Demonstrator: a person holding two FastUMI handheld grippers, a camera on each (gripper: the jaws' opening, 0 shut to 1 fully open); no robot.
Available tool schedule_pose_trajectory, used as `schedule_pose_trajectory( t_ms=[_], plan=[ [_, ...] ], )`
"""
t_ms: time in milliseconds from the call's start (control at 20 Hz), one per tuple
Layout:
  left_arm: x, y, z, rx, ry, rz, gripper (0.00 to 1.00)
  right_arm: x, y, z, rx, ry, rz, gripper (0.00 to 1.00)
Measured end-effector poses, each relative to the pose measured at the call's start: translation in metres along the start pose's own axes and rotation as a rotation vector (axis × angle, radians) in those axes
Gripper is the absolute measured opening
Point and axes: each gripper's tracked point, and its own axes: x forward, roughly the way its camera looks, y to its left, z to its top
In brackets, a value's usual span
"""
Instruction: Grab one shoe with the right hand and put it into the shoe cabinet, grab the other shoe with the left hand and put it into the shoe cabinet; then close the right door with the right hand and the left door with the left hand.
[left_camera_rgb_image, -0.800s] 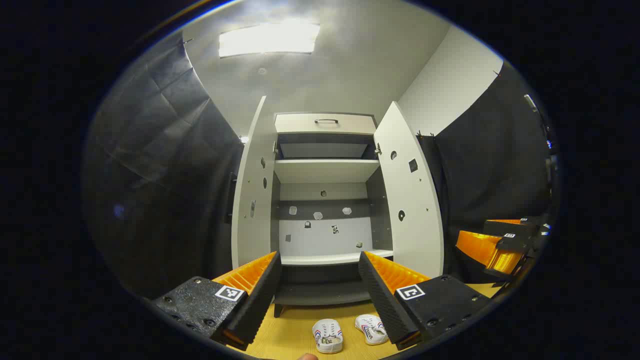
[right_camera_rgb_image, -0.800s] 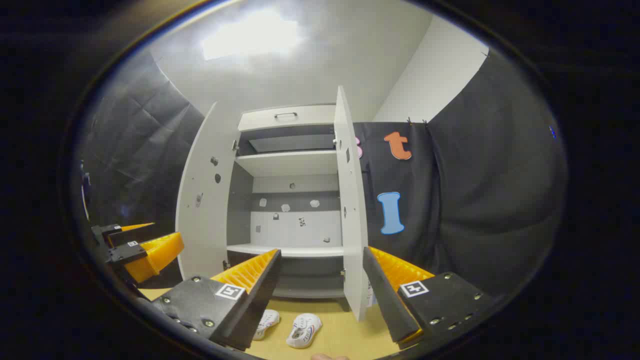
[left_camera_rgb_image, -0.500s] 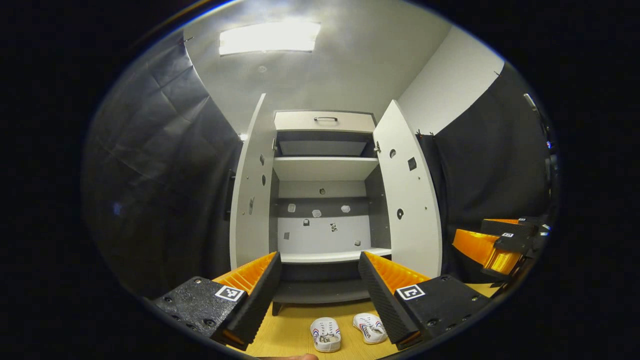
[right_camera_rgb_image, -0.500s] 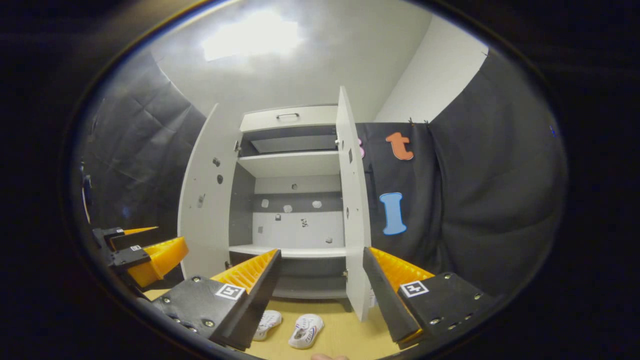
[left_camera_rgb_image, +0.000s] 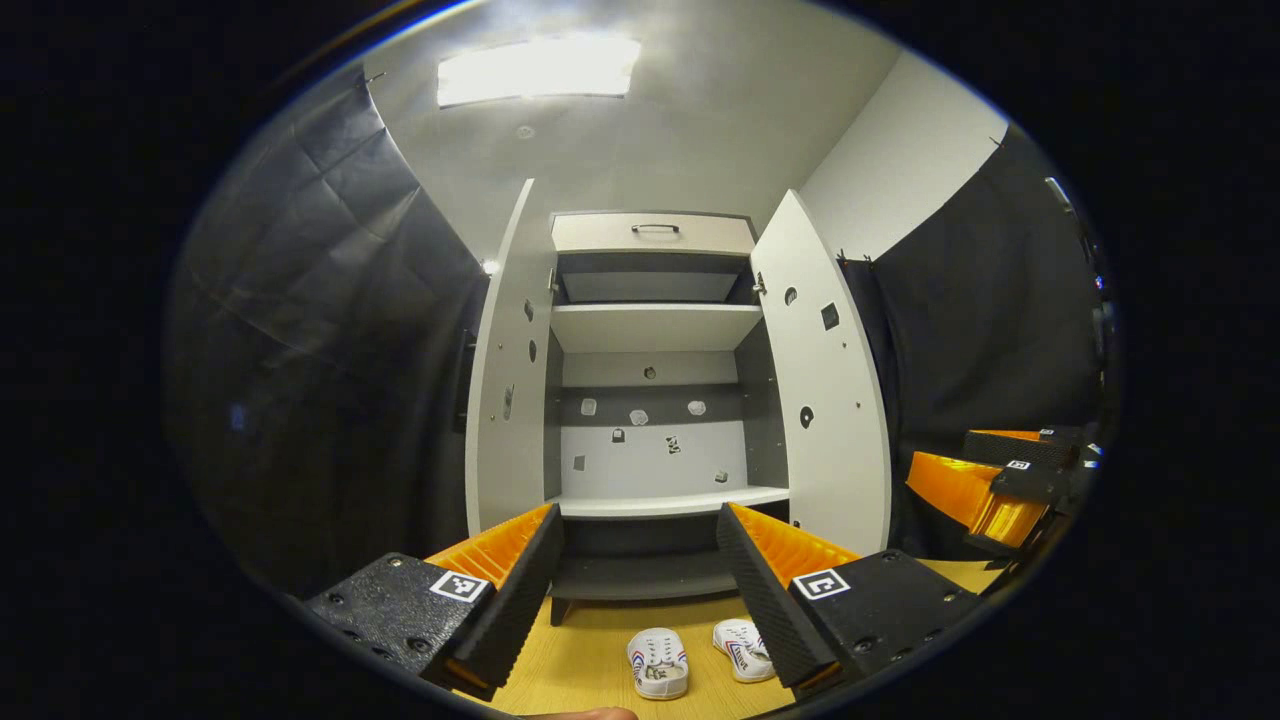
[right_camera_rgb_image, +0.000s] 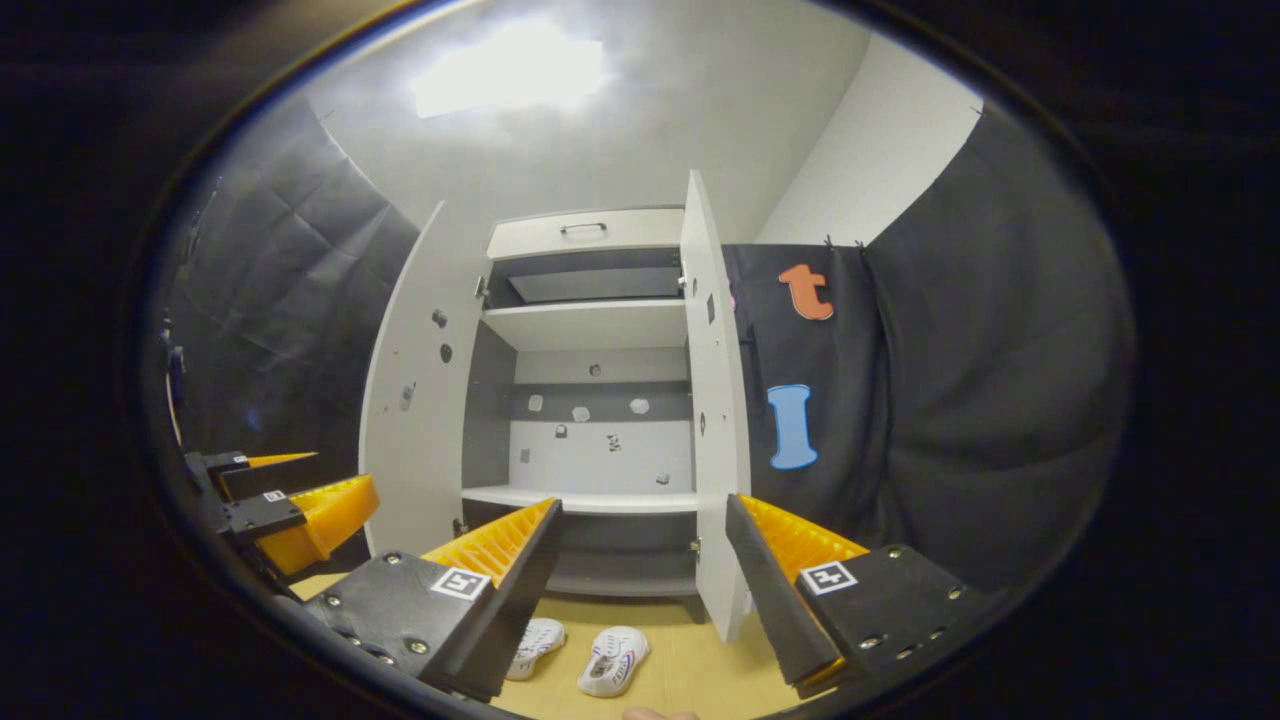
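**Both grippers wide open before the shoe cabinet**

In the left gripper view the shoe cabinet (left_camera_rgb_image: 655, 400) sits centre frame with the right door (left_camera_rgb_image: 825, 400) seen on its inner face; the right gripper view shows that door nearly edge-on. Both shoes (left_camera_rgb_image: 658, 662) lie on the floor (left_camera_rgb_image: 590, 660), bottom centre. Left gripper (left_camera_rgb_image: 640, 585) and right gripper (right_camera_rgb_image: 645, 590) are spread wide, holding nothing.

Single ceiling light panel (left_camera_rgb_image: 538, 70) overhead; sharply edged in left gripper view, blown out to a hazy glare patch in right gripper view. Ceiling and shoe cabinet (left_camera_rgb_image: 650, 330) evenly lit; black cloth walls dim. Strong fisheye bowing of cabinet doors toward edges. Centre sharp, periphery slightly soft, vignetted.
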Motion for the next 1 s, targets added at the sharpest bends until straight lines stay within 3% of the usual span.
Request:
schedule_pose_trajectory(
  t_ms=[1000],
  plan=[
    [-0.002,0.023,-0.006,0.007,0.005,0.045,0.95,0.002,0.014,-0.014,-0.036,0.037,0.039,0.97]
  ],
)
